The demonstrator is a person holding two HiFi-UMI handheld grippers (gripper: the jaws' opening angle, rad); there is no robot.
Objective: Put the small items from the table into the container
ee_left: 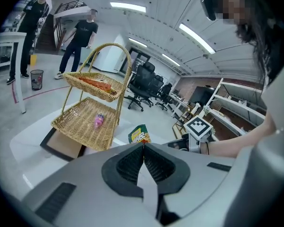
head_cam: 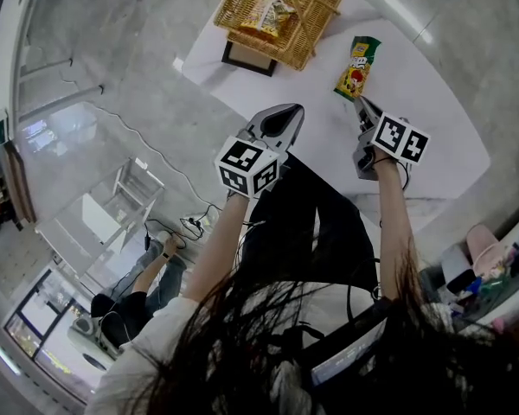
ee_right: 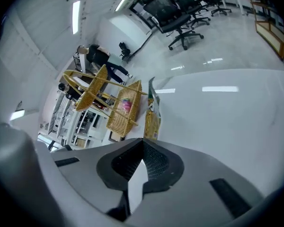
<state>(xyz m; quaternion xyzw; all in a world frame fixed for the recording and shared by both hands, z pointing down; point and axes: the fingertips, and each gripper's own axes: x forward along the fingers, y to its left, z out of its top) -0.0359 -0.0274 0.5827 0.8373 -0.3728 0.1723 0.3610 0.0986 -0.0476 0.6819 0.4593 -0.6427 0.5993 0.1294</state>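
The right claw (head_cam: 362,102) is shut on the near end of the snack packet (head_cam: 356,67). The packet's long axis runs away from it. The wicker basket (head_cam: 316,40) lies ahead-left across the table (head_cam: 437,115); the left claw (ee_left: 143,147) is shut and empty.

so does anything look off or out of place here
Nothing stands out. The wicker basket stands upright on the table, with a small pink item resting in its lower tier. The green snack packet is undamaged and is pinched at one end by the right gripper.
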